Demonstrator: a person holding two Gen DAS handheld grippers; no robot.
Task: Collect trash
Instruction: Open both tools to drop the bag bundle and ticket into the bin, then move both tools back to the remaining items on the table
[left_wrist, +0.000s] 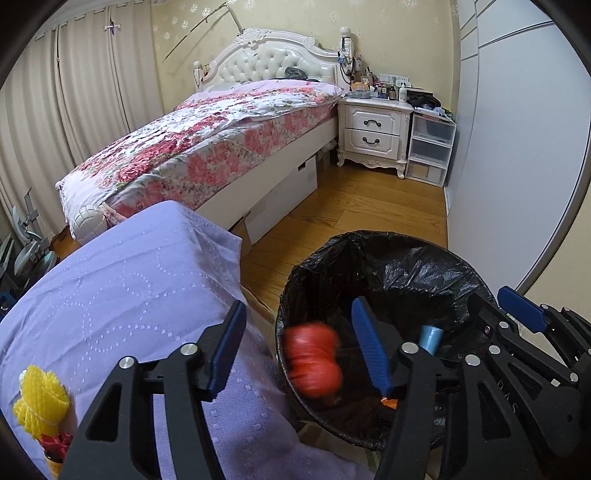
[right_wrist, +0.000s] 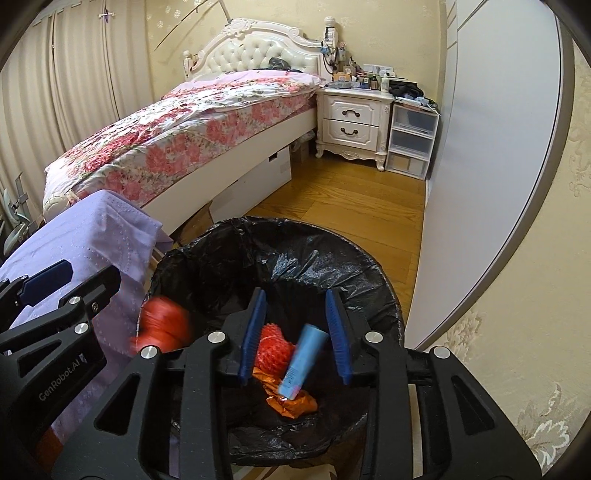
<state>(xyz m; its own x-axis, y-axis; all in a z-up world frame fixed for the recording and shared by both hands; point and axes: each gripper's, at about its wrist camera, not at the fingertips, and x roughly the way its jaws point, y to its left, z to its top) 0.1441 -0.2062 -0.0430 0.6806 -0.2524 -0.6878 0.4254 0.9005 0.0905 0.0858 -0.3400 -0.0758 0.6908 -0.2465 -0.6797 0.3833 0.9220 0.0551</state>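
Trash in black-lined round bin (right_wrist: 369, 266): 2 red foam nets (right_wrist: 275, 350), 1 blue tube (right_wrist: 304, 360), 1 orange wrapper (right_wrist: 291, 400). Left gripper (left_wrist: 299, 350) & right gripper (right_wrist: 295, 336): both jaws wide apart, holding nothing.

A lavender dotted cloth covers the tabletop (left_wrist: 122, 280) — on it, at its near left edge, lies a yellow foam net sleeve (left_wrist: 38, 404) — beside a black-lined bin (right_wrist: 207, 240) on the wooden plank floor (right_wrist: 351, 199).

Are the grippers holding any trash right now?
No. Both the left gripper and the right gripper are open and empty. The blurry red net is loose over the trash bin, touching neither.
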